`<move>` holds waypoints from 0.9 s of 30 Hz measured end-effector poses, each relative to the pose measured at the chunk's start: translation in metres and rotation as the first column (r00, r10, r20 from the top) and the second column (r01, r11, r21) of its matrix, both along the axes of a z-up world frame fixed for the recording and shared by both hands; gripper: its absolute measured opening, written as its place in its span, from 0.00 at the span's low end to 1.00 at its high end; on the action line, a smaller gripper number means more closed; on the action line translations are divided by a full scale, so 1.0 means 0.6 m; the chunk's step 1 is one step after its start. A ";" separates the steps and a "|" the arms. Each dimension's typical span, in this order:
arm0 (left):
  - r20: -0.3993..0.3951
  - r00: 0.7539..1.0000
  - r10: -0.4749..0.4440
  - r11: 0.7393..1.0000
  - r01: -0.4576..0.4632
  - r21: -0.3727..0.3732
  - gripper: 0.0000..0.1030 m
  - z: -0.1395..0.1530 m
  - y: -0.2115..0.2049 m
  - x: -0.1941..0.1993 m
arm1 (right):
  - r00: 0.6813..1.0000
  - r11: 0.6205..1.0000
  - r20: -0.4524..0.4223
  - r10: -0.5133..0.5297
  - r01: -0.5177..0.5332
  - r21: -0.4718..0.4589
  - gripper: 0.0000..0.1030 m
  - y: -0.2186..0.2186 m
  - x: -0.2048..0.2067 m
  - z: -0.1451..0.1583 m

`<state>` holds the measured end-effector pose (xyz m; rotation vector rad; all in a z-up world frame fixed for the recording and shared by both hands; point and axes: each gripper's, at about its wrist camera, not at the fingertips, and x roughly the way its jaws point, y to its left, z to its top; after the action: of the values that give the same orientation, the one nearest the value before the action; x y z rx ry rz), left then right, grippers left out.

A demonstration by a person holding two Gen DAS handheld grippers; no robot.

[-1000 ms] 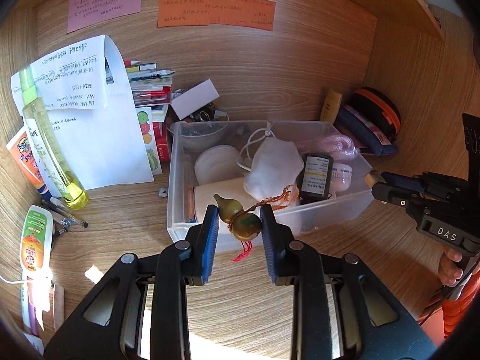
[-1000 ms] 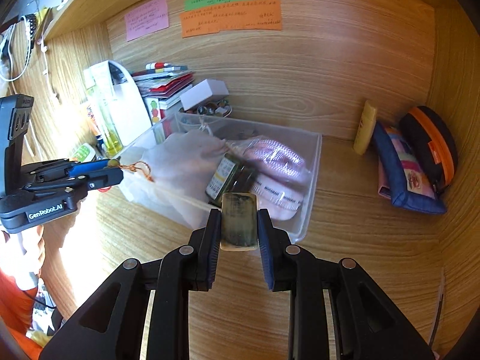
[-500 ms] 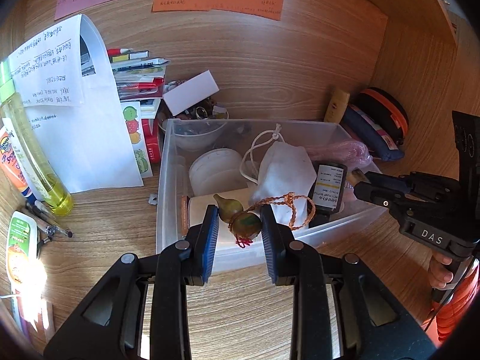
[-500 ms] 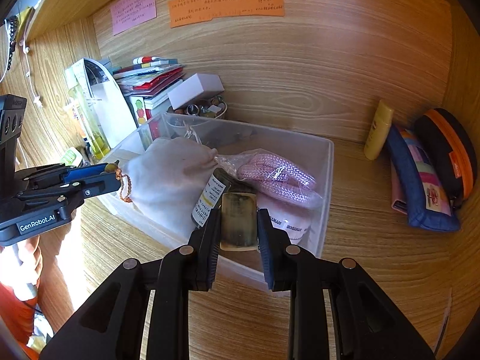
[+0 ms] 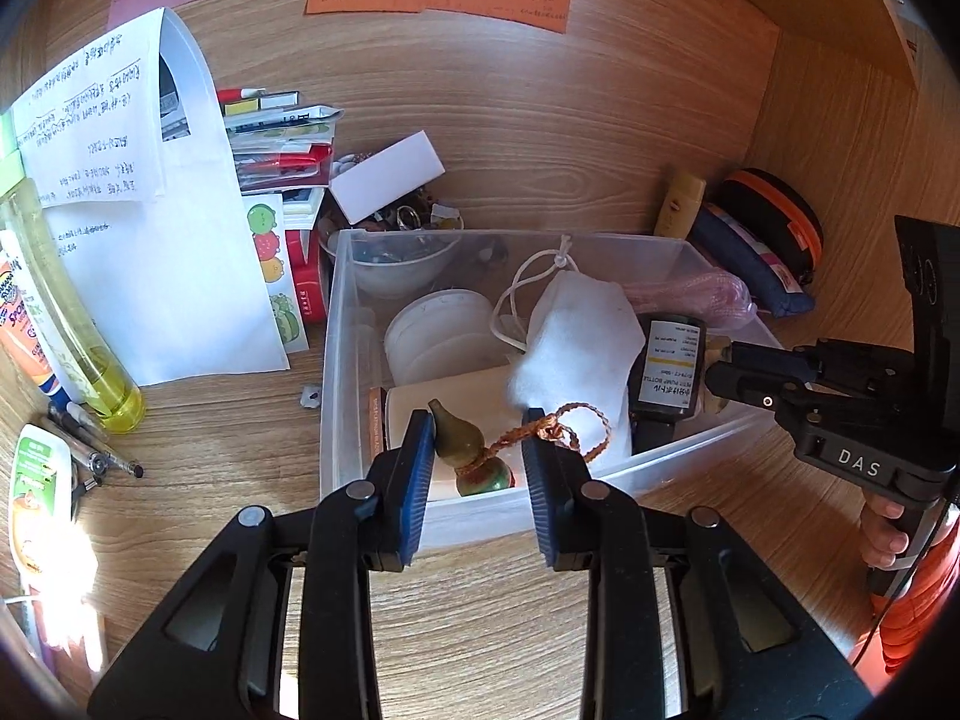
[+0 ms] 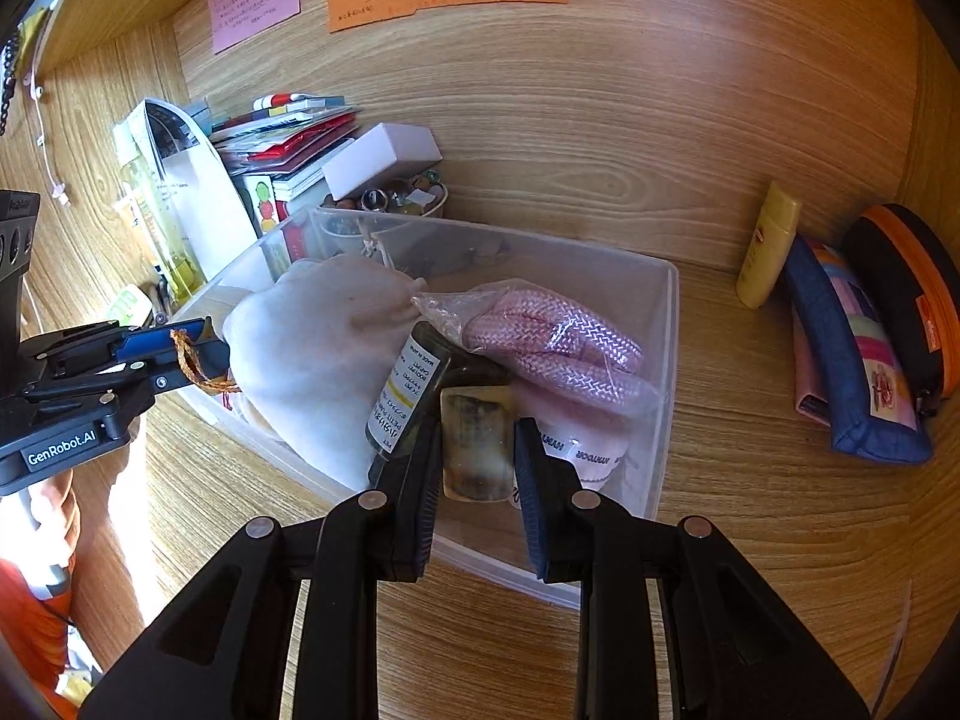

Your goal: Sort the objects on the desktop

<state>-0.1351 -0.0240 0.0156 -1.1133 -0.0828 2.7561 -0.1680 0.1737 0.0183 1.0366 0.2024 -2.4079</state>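
- Green-brown gourd charm [image 5: 471, 456] with orange braided cord [image 5: 549, 429]: between left gripper [image 5: 474, 474] jaws, over near end of clear plastic bin [image 5: 336, 360] on wooden desk [image 5: 480, 600]; jaws opening, gap visible on right pad side.
- Right gripper [image 6: 477, 468]: jaws pinching mottled brown-green block [image 6: 477, 444] above bin's near wall, beside dark labelled bottle [image 6: 408, 396].

- Left wrist view: looks forward and down along the left gripper [image 5: 474, 450], close above the clear bin [image 5: 336, 360].
- Right wrist view: same downward tilt along the right gripper [image 6: 477, 450], close over the bin's opposite end.
- Shared: the bin, and each view shows the other gripper.
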 end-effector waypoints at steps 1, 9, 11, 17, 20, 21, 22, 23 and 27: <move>-0.001 1.000 0.000 1.000 0.000 -0.002 0.31 0.001 0.000 0.002 | 1.000 1.000 -0.002 -0.002 0.002 0.005 0.21 0.000 0.002 0.001; -0.013 1.000 0.004 1.000 -0.005 -0.010 0.39 0.007 -0.001 0.019 | 1.000 1.000 -0.012 0.000 0.000 0.008 0.22 -0.001 0.017 0.011; -0.015 1.000 0.001 1.000 -0.002 -0.014 0.39 0.011 0.002 0.025 | 1.000 1.000 -0.019 -0.004 0.004 0.007 0.23 -0.001 0.023 0.014; -0.056 0.998 0.001 0.999 -0.003 -0.033 0.57 0.027 0.013 0.049 | 0.996 1.000 -0.084 -0.022 0.023 0.015 0.46 -0.002 0.051 0.030; -0.068 0.998 -0.002 0.999 -0.001 -0.039 0.58 0.035 0.020 0.059 | 0.994 1.000 -0.105 -0.022 0.024 0.019 0.52 -0.002 0.065 0.038; -0.071 0.997 -0.002 0.999 -0.001 -0.040 0.59 0.037 0.022 0.061 | 0.994 0.999 -0.111 -0.024 0.026 0.021 0.53 -0.002 0.069 0.040; -0.075 0.997 -0.003 0.999 0.000 -0.039 0.60 0.039 0.024 0.063 | 0.993 0.999 -0.115 -0.026 0.029 0.022 0.55 -0.001 0.072 0.041; -0.079 0.997 -0.003 0.999 0.000 -0.039 0.65 0.041 0.026 0.066 | 0.992 0.999 -0.120 -0.030 0.033 0.022 0.57 0.000 0.075 0.042; -0.104 0.995 0.002 0.998 -0.008 -0.055 0.70 0.049 0.034 0.076 | 0.989 0.998 -0.139 -0.052 0.056 0.023 0.67 0.003 0.087 0.048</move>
<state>-0.0896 -0.0037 0.0449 -0.9814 0.0035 2.8309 -0.1159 0.1757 0.0469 0.8976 0.2582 -2.5346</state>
